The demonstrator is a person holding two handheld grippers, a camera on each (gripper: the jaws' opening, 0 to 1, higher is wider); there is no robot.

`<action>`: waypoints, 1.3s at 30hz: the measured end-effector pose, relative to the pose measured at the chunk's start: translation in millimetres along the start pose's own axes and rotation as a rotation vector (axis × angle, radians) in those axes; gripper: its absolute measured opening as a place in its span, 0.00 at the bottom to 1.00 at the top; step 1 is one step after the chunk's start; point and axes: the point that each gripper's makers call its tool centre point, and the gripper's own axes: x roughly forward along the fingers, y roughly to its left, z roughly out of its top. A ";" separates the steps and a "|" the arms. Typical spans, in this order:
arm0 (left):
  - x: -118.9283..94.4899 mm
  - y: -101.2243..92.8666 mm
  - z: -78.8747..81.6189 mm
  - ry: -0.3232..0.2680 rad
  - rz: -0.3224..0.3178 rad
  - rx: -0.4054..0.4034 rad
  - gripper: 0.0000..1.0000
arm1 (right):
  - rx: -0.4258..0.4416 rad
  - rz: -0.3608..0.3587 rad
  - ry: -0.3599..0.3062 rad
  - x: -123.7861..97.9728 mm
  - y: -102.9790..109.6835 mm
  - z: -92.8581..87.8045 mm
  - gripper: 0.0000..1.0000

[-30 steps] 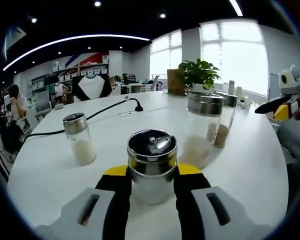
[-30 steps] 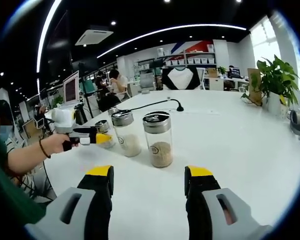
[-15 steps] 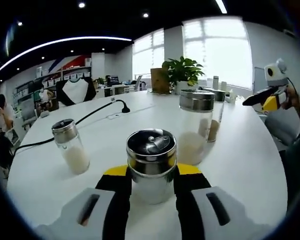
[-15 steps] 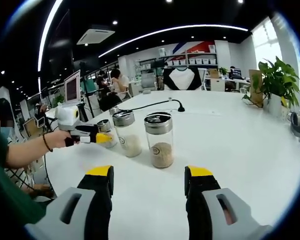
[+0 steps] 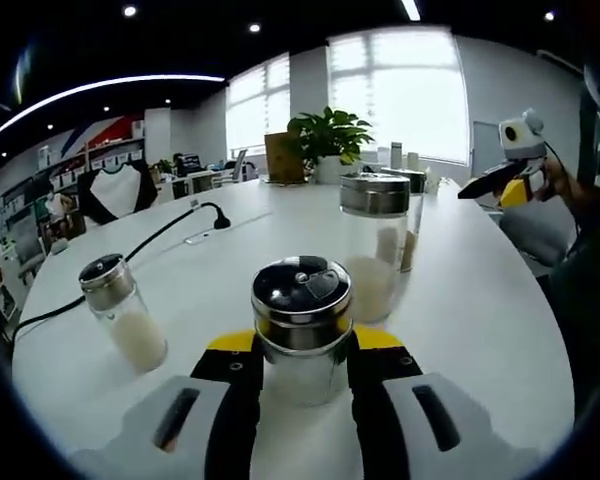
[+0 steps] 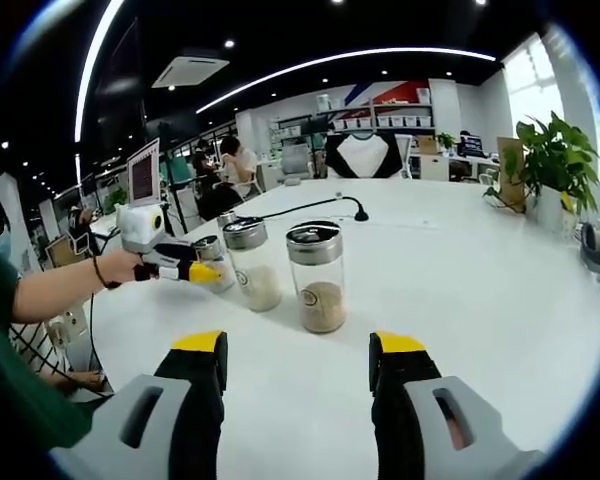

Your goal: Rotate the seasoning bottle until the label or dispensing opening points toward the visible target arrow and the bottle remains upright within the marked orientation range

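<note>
Seasoning bottle (image 5: 302, 330) upright, white round table (image 5: 480, 320), bright office windows (image 5: 410, 90)

White round surface (image 6: 500, 300), four steel-lidded glass seasoning jars (image 6: 317, 277) upright on it, black cable (image 5: 150, 240) trailing across, potted plant (image 5: 328, 140) at far edge.

Handheld grippers, worn sleeve

Right gripper (image 6: 297, 365): grey body, black jaws, yellow tips; beside it, a dark green sleeve (image 6: 5, 350) and wrist band (image 6: 97, 271).

On the tabletop (image 5: 480, 320), the seasoning bottle (image 5: 302, 330) stands nearest; one jar (image 5: 120, 312) stands left, two jars (image 5: 375, 250) stand farther right.
</note>
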 end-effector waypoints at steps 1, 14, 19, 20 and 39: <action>0.3 -0.2 0.0 0.001 -0.012 0.008 0.35 | 0.000 -0.001 0.001 -0.3 -0.3 -0.5 0.57; 2.7 -2.7 -0.4 0.034 -0.112 0.052 0.35 | 0.005 -0.006 0.007 -1.7 -1.7 -3.8 0.57; 3.0 -3.2 -0.7 0.033 -0.129 0.057 0.35 | 0.004 -0.007 0.009 -2.2 -1.9 -4.4 0.57; 3.0 -3.1 -0.8 0.033 -0.130 0.057 0.35 | 0.005 -0.008 0.010 -2.3 -2.1 -4.6 0.57; 4.2 -3.6 -2.4 0.069 -0.154 0.120 0.35 | 0.002 -0.011 0.012 -2.9 -1.7 -3.1 0.57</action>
